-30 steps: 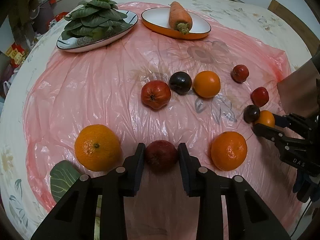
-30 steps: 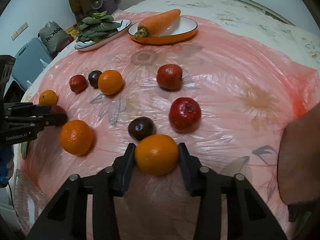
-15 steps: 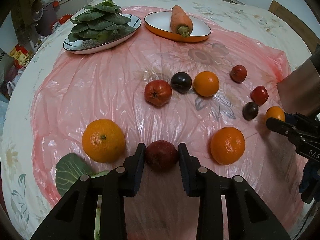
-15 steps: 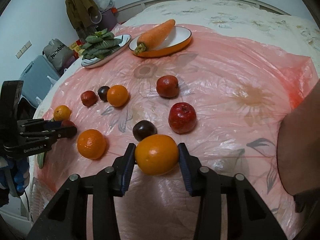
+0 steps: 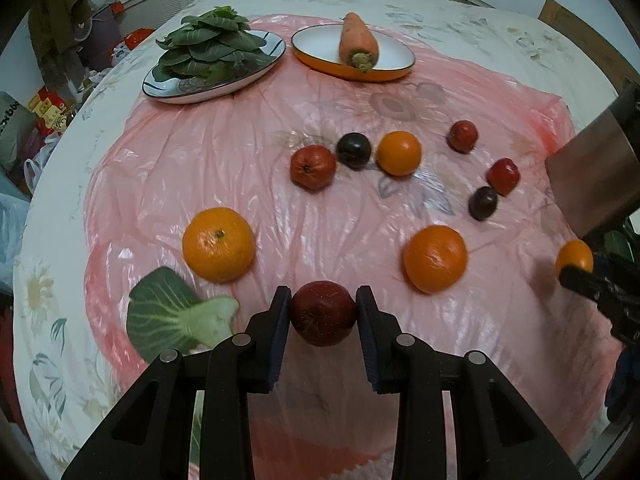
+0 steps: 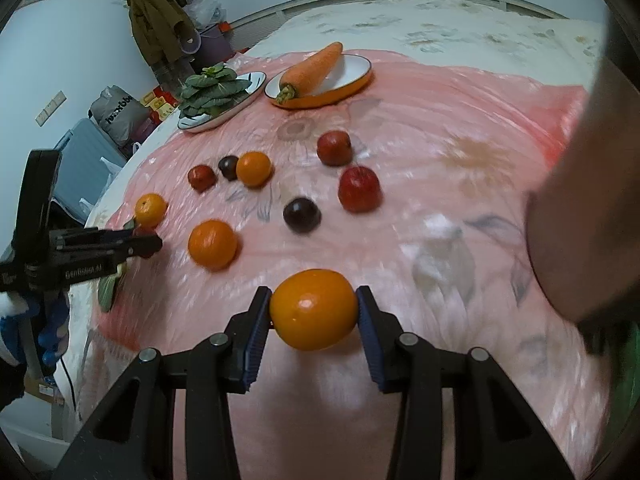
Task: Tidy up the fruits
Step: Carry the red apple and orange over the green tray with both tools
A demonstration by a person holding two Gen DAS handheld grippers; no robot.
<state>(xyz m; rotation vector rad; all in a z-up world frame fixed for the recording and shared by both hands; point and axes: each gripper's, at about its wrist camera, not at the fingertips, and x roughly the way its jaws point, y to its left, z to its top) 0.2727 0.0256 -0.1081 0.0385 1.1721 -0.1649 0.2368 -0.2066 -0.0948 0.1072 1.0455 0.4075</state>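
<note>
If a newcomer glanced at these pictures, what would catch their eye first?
Probably the fruit gripped front and centre: a dark red apple in the left tool, an orange in the right tool. Beyond, loose fruit dots the pink plastic sheet, with a carrot plated at the far edge.

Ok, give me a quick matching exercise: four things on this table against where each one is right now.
Things:
1. dark red apple
2. yellow-orange citrus
3. carrot
4. leafy greens

Places:
A. on the orange-rimmed dish
B. clamped in the left tool
C. piled on the striped-rim plate
D. clamped in the right tool

Pairs: 1-B, 2-D, 3-A, 4-C
</note>
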